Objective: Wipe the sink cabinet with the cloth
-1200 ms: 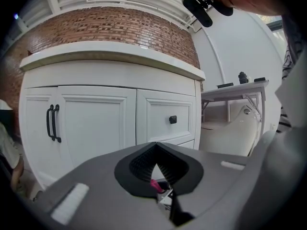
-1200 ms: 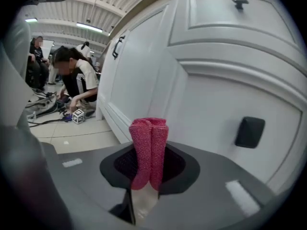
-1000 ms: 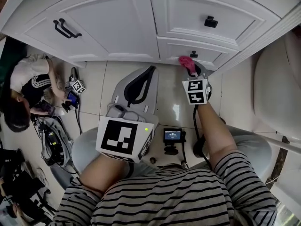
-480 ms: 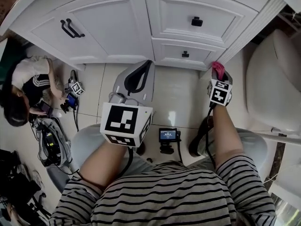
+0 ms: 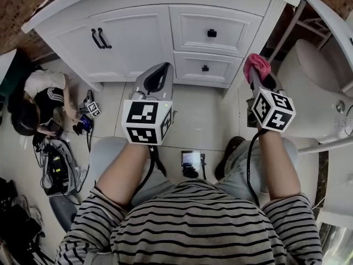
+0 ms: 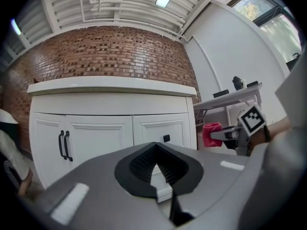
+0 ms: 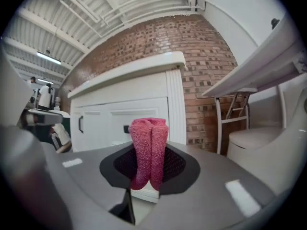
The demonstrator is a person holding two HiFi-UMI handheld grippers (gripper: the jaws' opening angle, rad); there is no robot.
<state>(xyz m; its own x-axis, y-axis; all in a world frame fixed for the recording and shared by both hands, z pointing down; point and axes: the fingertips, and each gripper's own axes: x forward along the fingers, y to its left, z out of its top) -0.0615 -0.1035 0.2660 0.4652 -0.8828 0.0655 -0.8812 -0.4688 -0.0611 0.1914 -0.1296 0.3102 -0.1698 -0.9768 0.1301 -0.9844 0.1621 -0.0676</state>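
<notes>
The white sink cabinet (image 5: 138, 32) stands ahead, with two doors on black handles at the left and two drawers with black knobs at the right. My right gripper (image 5: 256, 75) is shut on a folded pink cloth (image 5: 257, 65) and is held just off the cabinet's right corner, not touching it. In the right gripper view the cloth (image 7: 149, 152) stands upright between the jaws, with the cabinet (image 7: 120, 114) behind it. My left gripper (image 5: 158, 73) is shut on nothing and points at the cabinet (image 6: 100, 128) from in front of the drawers. The cloth (image 6: 211, 133) also shows at the right of the left gripper view.
A white toilet (image 5: 317, 87) stands close on the right. A person (image 5: 38, 101) sits on the tiled floor at the left beside cables and gear (image 5: 58, 164). A small screen device (image 5: 191, 159) lies between my knees. A brick wall (image 6: 110, 51) rises behind the cabinet.
The right gripper, still holding the cloth, has moved from the lower drawer's knob out to the right, past the cabinet's corner. The left gripper rose, and the view pulled back from the cabinet.
</notes>
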